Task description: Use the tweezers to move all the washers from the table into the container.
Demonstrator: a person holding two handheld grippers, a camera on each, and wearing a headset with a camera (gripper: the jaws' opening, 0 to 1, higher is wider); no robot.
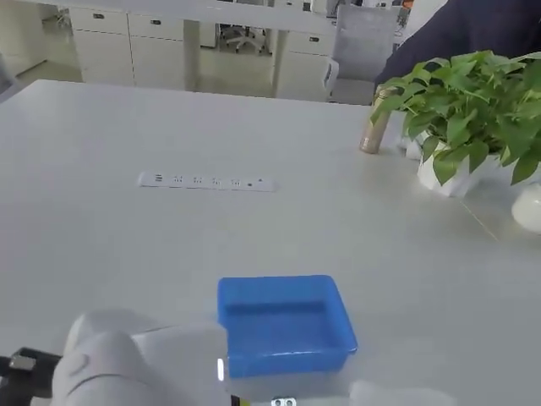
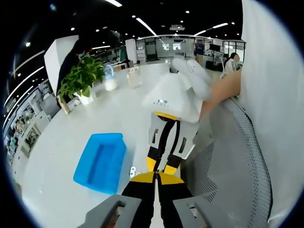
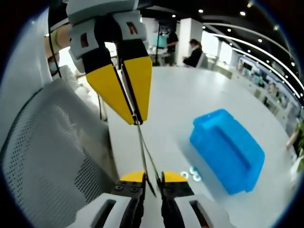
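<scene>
- The blue rectangular container (image 1: 286, 326) sits open side up on the white desk (image 1: 110, 254), on the person's side of it. Its plain blue floor is in sight in the head view.
- Two small washers (image 3: 192, 174) lie on the desk outside the container, just beside the wall nearest the person.
- The tweezers (image 3: 142, 152) are held in the air between the two grippers, off to one side of the container.
- The left tongs (image 3: 135, 119) are pinched together on one end of the tweezers.
- The right tongs (image 3: 153, 179) are drawn to a narrow gap, with the other end of the tweezers clamped between them.
- Farther back on the desk lie a white power strip (image 1: 207, 181) and a white pot (image 1: 448, 176) holding a leafy green plant (image 1: 473, 93).
</scene>
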